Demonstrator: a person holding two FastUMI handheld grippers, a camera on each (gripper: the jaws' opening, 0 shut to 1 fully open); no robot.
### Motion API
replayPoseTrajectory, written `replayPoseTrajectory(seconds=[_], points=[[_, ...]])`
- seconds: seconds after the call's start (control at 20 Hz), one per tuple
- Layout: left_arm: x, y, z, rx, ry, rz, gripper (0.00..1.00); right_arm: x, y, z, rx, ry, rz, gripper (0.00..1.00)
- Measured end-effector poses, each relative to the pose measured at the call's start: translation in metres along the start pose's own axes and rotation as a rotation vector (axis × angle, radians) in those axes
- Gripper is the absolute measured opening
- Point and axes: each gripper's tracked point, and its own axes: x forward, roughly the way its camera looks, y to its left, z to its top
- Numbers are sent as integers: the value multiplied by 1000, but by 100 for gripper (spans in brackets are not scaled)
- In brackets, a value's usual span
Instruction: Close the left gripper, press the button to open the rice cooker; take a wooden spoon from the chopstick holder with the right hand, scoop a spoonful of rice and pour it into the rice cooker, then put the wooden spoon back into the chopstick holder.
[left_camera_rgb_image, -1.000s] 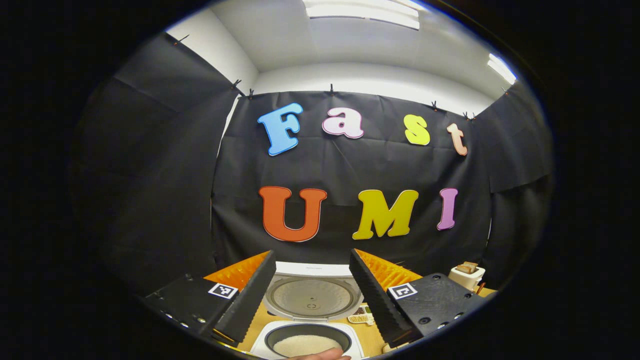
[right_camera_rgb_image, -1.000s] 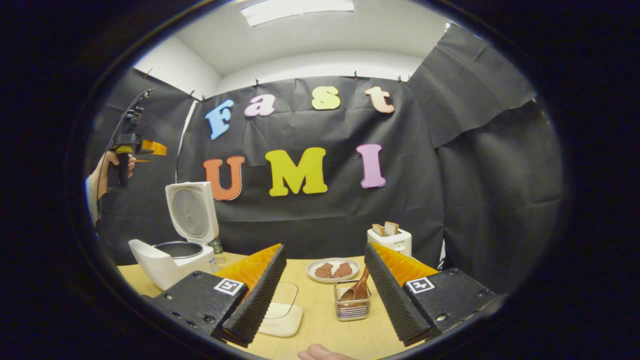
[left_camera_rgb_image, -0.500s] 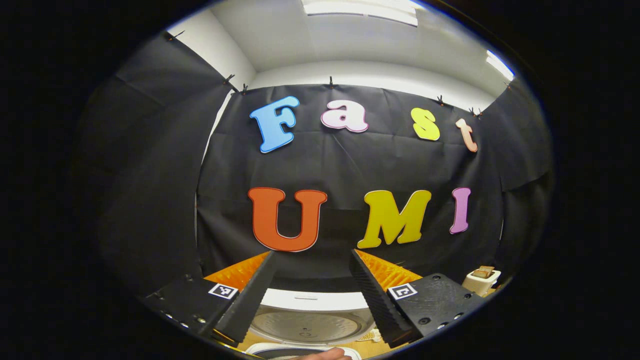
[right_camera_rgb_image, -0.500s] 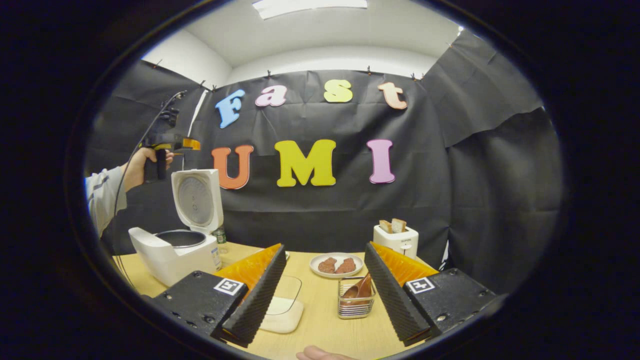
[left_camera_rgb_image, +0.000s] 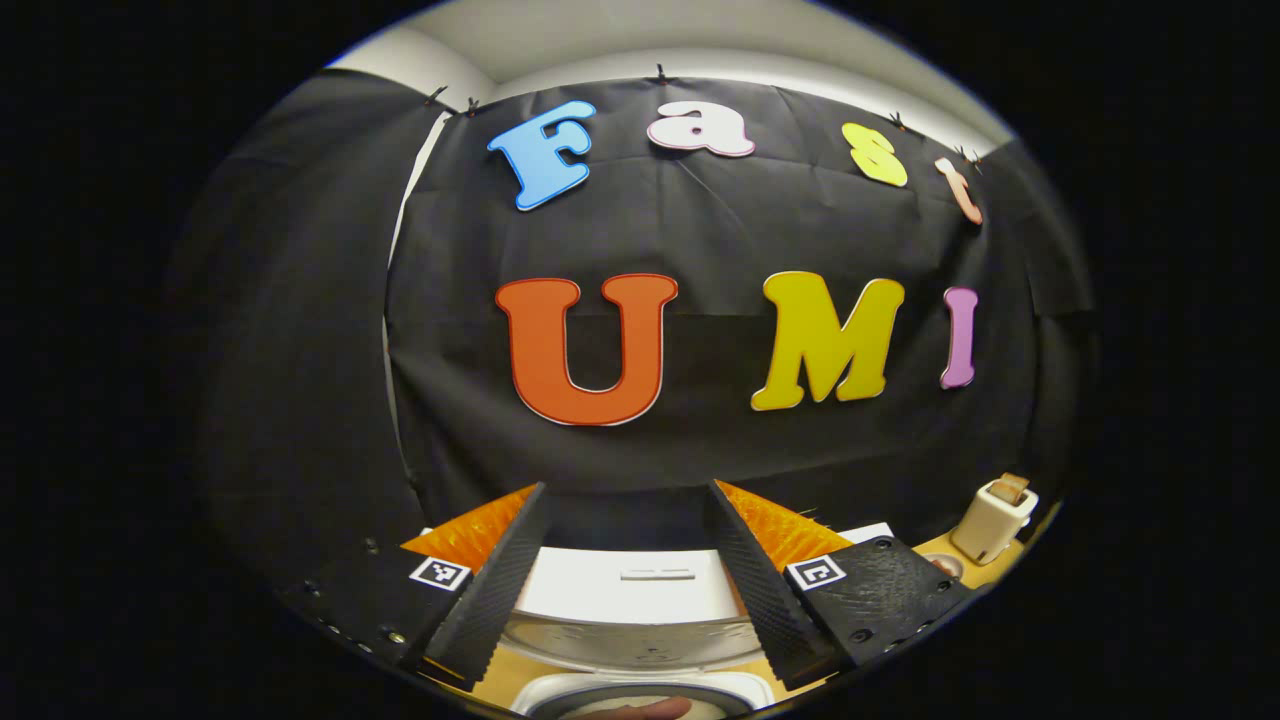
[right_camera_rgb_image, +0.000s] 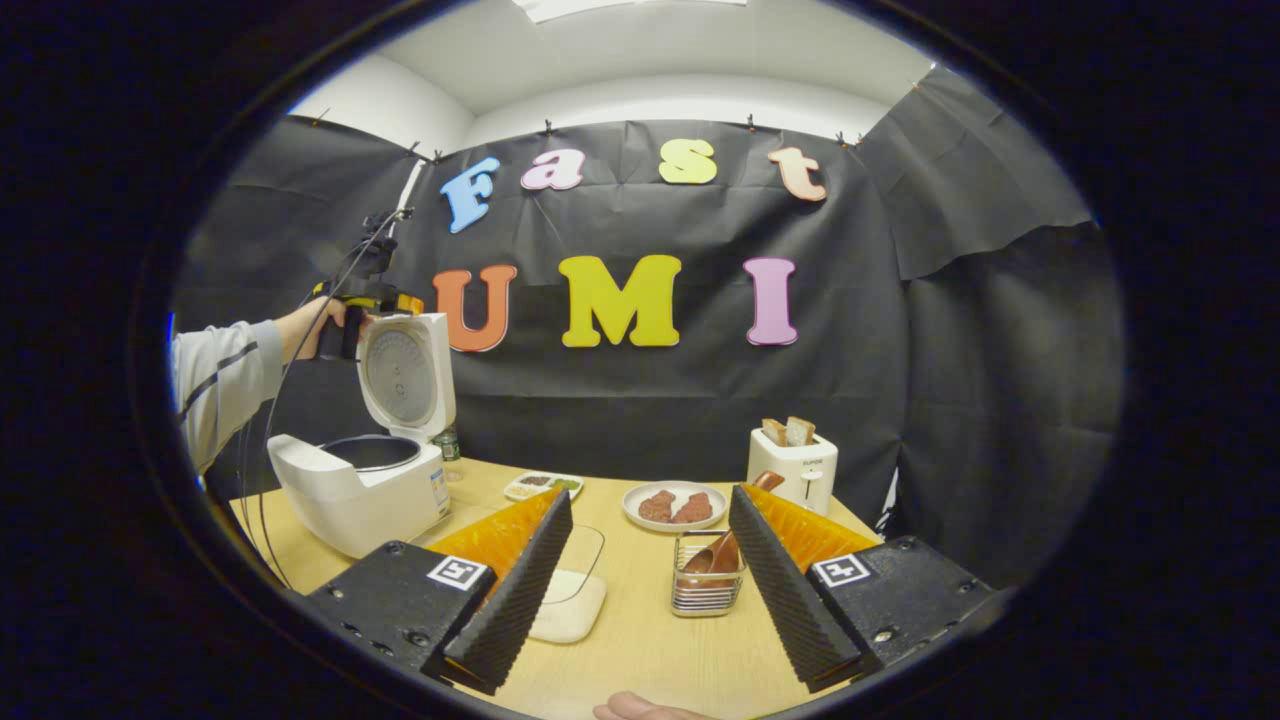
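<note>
Since a second ago the left gripper (right_camera_rgb_image: 385, 300) has dropped to the raised lid's top edge, jaws spread. The rice cooker (right_camera_rgb_image: 365, 490) already stands open at the surface's left. The right gripper (right_camera_rgb_image: 648, 590), jaws released and empty, faces the wooden spoon (right_camera_rgb_image: 722, 555), unpicked in the chopstick holder (right_camera_rgb_image: 707, 588); scooping, pouring and returning remain.
</note>
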Motion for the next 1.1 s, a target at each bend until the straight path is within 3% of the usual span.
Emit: replayPoseTrajectory(seconds=[0.1, 0.2, 0.35, 0.4, 0.5, 0.65, 1.1], points=[[-5, -2, 1, 15, 13, 6, 97, -3, -5, -1, 1, 5, -22, 100], [-9, -2, -1, 13, 26, 12, 96, -8, 0, -6, 0, 25, 0, 96], [-28, -3, -8, 10, 48, 20, 96, -18, -2, -10, 11, 46, 14, 100], [-34, -3, -11, 13, 60, 23, 96, -24, -4, -9, 16, 44, 9, 96], [-48, -3, -15, 16, 82, 26, 96, -34, -3, -6, 18, 39, 11, 100], [-69, -2, -20, 5, 76, 12, 96, -53, 0, 7, 16, 1, 38, 97], [-124, -16, -77, -23, 195, -40, 94, -88, -36, 24, -1, -34, -54, 100]])
